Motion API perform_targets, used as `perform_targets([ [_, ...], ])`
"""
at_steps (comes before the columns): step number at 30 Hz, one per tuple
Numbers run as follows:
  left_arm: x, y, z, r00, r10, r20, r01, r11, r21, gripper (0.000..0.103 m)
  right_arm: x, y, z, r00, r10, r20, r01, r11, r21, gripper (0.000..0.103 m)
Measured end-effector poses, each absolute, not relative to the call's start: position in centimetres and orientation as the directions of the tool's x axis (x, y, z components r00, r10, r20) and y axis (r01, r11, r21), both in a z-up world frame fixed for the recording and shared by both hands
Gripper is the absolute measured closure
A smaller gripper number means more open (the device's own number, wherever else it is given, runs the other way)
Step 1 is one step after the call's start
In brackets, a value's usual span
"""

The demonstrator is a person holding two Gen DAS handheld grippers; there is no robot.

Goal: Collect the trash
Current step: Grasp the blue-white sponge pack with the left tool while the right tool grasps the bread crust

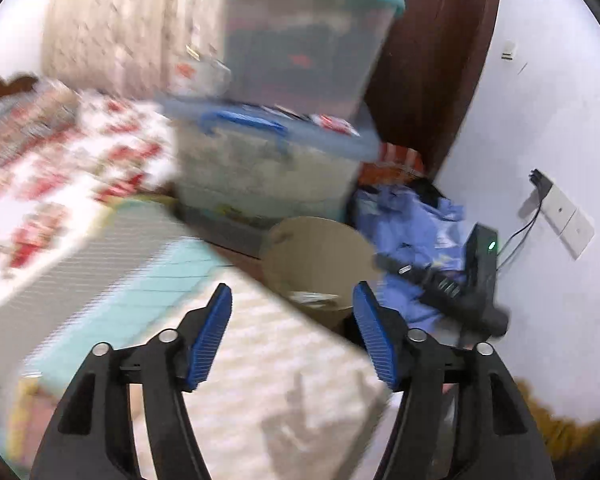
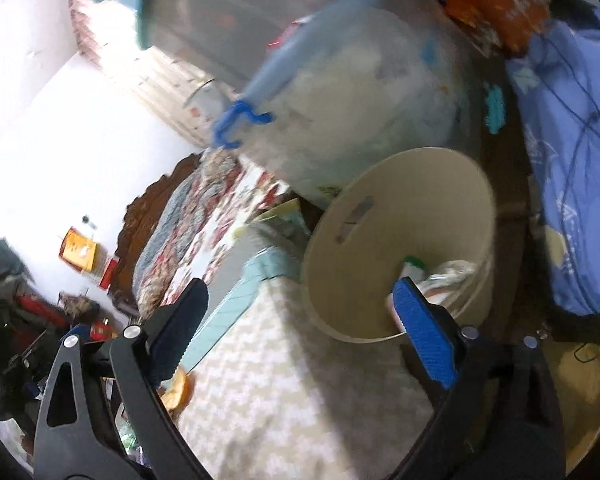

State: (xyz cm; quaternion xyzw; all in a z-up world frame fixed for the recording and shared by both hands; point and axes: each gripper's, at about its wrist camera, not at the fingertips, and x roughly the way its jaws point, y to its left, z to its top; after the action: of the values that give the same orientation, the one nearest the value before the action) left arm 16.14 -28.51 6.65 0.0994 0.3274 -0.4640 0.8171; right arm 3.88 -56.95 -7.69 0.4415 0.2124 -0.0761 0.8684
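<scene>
Left wrist view
Left gripper [image 1: 292,332]: jaws spread, nothing between the blue pads, held over a pale zigzag-patterned bed cover [image 1: 268,392].
Bin [image 1: 320,256]: beige round wastebasket beyond the bed corner, near the fingertips; scraps of trash [image 1: 314,299] lie inside.
Behind the bin: two stacked clear storage boxes [image 1: 284,128], the upper with a teal lid, the lower with a blue lid.
Right of the bin: blue cloth [image 1: 416,220]; the right gripper's black body in front of it.

Right wrist view
Right gripper [image 2: 300,320]: jaws spread wide, empty; the right pad stands over the bin's [image 2: 384,240] rim.
Trash [image 2: 436,276]: crumpled wrappers and a green-capped item at the bin's bottom.
Blur: both views are smeared.
</scene>
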Motion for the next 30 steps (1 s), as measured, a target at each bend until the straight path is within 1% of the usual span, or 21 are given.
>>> perform_targets([
  [2,16.5,-23.6,7.7,0.462,-0.640,-0.613,0.783,0.620,-0.057,0.038,4.6,-55.2,-6.9,0.895,0.092,-0.437,0.293,0.617,0.730,0.016],
  [4,18.0,-17.5,8.4,0.596,-0.530,-0.603,0.682,0.731,0.032,0.036,5.5,-53.5,-6.4,0.889,0.126,-0.440,0.271,0.630,0.728,0.019],
  [7,21.6,-8.7,8.8,0.705,-0.382,-0.597,0.508,0.860,0.048,0.035,7.2,-50.3,-5.6,0.879,0.179,-0.442,0.231,0.652,0.722,0.021],
  [10,25.4,-1.2,7.5,0.737,-0.261,-0.623,0.383,0.921,0.067,0.030,9.3,-46.9,-5.4,0.855,0.247,-0.456,0.193,0.665,0.722,0.022],
  [12,27.6,2.0,5.5,0.723,-0.206,-0.660,0.359,0.928,0.103,0.016,10.9,-44.1,-5.6,0.830,0.293,-0.475,0.174,0.672,0.720,0.022],
  [13,28.7,3.1,4.2,0.706,-0.178,-0.685,0.360,0.924,0.130,0.016,11.6,-42.9,-5.7,0.817,0.307,-0.488,0.171,0.680,0.713,0.022],
  [15,30.6,4.7,1.9,0.663,-0.171,-0.729,0.380,0.916,0.131,0.016,12.8,-41.0,-6.0,0.794,0.325,-0.514,0.169,0.694,0.700,0.022],
  [17,32.1,5.4,-0.2,0.603,-0.207,-0.771,0.431,0.897,0.097,0.015,14.1,-39.2,-6.4,0.771,0.338,-0.539,0.172,0.705,0.688,0.022],
  [18,32.8,5.2,-1.0,0.587,-0.209,-0.782,0.454,0.885,0.104,0.015,14.8,-38.3,-6.5,0.759,0.350,-0.549,0.171,0.707,0.686,0.022],
  [19,33.5,4.7,-2.0,0.574,-0.212,-0.791,0.490,0.863,0.125,0.015,15.3,-37.7,-6.7,0.753,0.356,-0.553,0.169,0.708,0.686,0.022],
  [23,34.6,3.4,-4.3,0.525,-0.273,-0.806,0.608,0.783,0.130,0.015,17.8,-34.9,-7.4,0.719,0.375,-0.585,0.170,0.722,0.671,0.022],
  [25,35.2,2.8,-5.0,0.507,-0.287,-0.813,0.643,0.754,0.135,0.015,19.1,-34.3,-8.1,0.699,0.387,-0.601,0.186,0.712,0.676,0.021],
  [28,36.1,2.1,-6.2,0.476,-0.295,-0.828,0.683,0.717,0.137,0.011,20.5,-33.9,-9.1,0.684,0.403,-0.608,0.208,0.691,0.692,0.021],
  [30,37.1,1.8,-7.2,0.447,-0.297,-0.844,0.694,0.711,0.117,0.011,21.5,-33.2,-9.7,0.675,0.407,-0.615,0.212,0.692,0.690,0.021],
])
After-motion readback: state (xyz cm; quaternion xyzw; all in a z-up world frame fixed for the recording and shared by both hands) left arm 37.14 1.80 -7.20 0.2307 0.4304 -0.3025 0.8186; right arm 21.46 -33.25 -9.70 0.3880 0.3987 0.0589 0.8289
